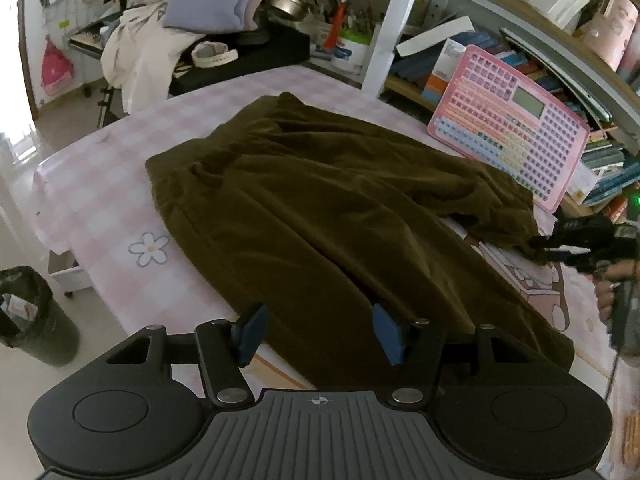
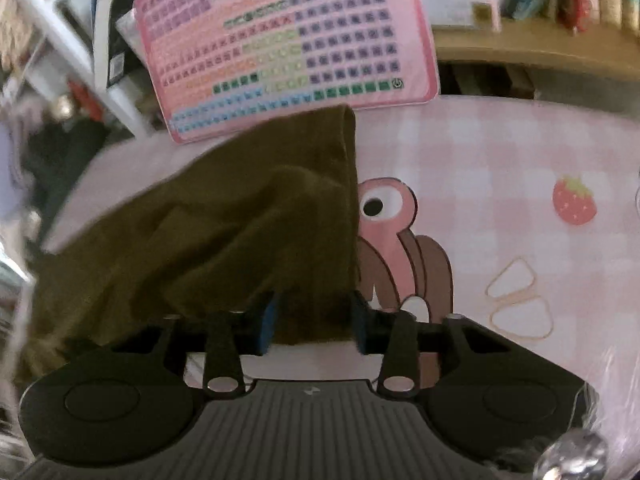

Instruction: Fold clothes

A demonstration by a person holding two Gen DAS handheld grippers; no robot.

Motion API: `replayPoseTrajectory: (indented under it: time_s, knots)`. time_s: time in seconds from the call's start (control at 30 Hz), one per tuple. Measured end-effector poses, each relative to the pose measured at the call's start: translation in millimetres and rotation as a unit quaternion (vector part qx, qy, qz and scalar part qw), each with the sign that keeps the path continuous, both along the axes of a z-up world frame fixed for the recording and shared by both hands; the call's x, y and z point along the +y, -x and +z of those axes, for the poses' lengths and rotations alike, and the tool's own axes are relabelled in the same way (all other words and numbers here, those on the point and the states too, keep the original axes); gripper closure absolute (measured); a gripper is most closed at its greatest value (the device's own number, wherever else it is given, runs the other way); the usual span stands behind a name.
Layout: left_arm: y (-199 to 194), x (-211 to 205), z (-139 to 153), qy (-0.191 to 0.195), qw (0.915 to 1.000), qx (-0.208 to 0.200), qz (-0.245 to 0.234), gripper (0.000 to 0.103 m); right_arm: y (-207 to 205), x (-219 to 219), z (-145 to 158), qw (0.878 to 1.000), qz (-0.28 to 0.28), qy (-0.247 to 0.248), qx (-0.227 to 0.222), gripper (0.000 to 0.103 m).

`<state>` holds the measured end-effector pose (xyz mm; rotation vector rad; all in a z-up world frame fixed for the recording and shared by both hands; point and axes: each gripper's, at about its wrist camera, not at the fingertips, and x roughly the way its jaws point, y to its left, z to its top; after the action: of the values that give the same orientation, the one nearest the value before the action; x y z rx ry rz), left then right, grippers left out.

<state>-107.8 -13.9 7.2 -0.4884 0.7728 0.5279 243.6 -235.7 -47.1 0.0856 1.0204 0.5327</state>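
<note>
Gripping the olive garment's corner, the right claw starts a fold; the left claw gapes empty above the near hem. Next: carry that corner across the desk.

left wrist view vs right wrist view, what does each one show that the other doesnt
Only the left wrist view shows the whole brown garment spread on the pink checked cloth, the open left gripper and the black bin. Only the right wrist view shows the strawberry print and the right gripper pinching the garment's corner. Both show the pink keyboard toy.
</note>
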Motion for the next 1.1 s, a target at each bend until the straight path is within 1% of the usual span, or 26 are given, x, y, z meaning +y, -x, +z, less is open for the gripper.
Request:
replayPoseTrajectory:
  time_s: [0.03,0.07,0.13,0.2,0.27,0.3,0.33,0.4,0.47,0.5,0.63,0.87,0.97,1.0,1.07,1.1]
  knots:
    - [0,-1,1,-0.001,1.0000,-0.001,0.000,0.043,1,7,1,1.000,0.014,0.014,-0.015,0.096]
    - [1,-1,2,-0.002,1.0000,-0.002,0.000,0.043,0,11,8,0.999,0.022,0.016,-0.028,0.097]
    - [3,-3,4,-0.006,1.0000,-0.003,-0.001,0.043,5,10,40,0.996,0.032,-0.014,-0.081,0.097]
    - [5,-1,3,-0.003,1.0000,-0.004,0.004,0.043,21,-5,85,0.984,0.044,-0.070,-0.157,0.097]
    - [5,2,1,0.002,0.9999,-0.005,0.009,0.043,32,-25,109,0.979,0.039,-0.090,-0.181,0.097]
    - [6,3,-1,0.005,0.9999,-0.006,0.011,0.043,35,-36,110,0.981,0.031,-0.089,-0.171,0.097]
    - [6,4,-2,0.008,0.9999,-0.008,0.011,0.043,37,-47,102,0.985,0.020,-0.075,-0.154,0.097]
    - [6,5,-4,0.016,0.9998,-0.009,0.010,0.043,34,-60,68,0.994,0.009,-0.014,-0.111,0.097]
    - [4,4,-6,0.019,0.9998,-0.006,0.002,0.043,29,-69,31,0.998,-0.002,0.025,-0.058,0.097]
    - [3,3,-6,0.018,0.9998,-0.005,-0.003,0.043,27,-73,17,0.998,-0.006,0.040,-0.041,0.097]
    - [0,-1,-5,0.013,0.9998,-0.004,-0.017,0.043,33,-75,4,0.997,-0.021,0.049,-0.055,0.096]
    - [5,3,-4,0.013,0.9998,-0.014,-0.006,0.043,30,-57,-2,0.994,-0.023,0.073,-0.075,0.094]
    - [8,3,-3,0.010,0.9998,-0.019,-0.007,0.043,30,-60,-4,0.994,-0.032,0.075,-0.074,0.093]
    - [9,4,-3,0.009,0.9997,-0.020,-0.005,0.043,30,-61,-4,0.994,-0.036,0.075,-0.074,0.089]
    - [11,7,-2,0.009,0.9997,-0.024,0.000,0.043,31,-64,-3,0.993,-0.048,0.077,-0.069,0.074]
    - [12,10,-1,0.008,0.9996,-0.028,0.003,0.043,32,-65,-2,0.993,-0.057,0.076,-0.064,0.061]
